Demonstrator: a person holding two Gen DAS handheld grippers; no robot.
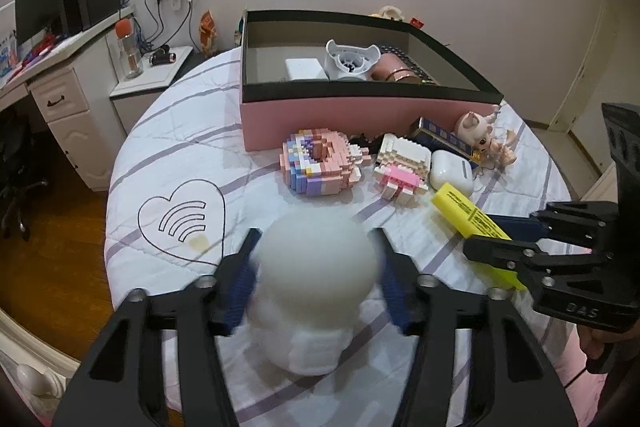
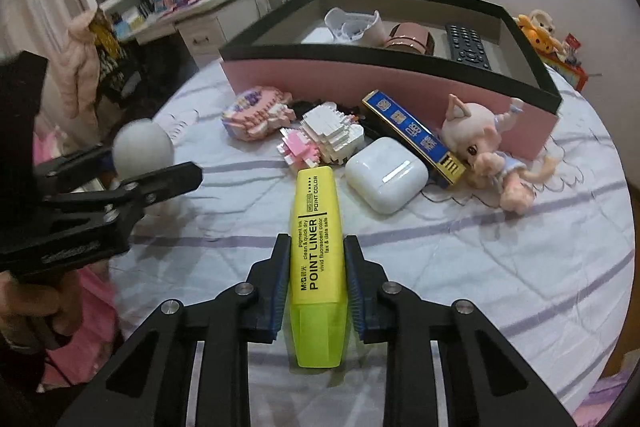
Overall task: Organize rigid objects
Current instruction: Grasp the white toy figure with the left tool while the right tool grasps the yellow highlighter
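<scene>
Step in hand: right gripper [image 2: 316, 279] fingers clamp the yellow highlighter [image 2: 318, 251] on the bedspread [image 2: 500, 247], left gripper [image 1: 316, 283] fingers clasp the white figurine [image 1: 316, 291]; lift both level, clearing the pink box [image 2: 400, 83] rim.

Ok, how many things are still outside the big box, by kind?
Block models: 2
Doll: 1
White figure: 1
Earbud case: 1
Highlighter: 1
Blue box: 1
Total: 7
</scene>
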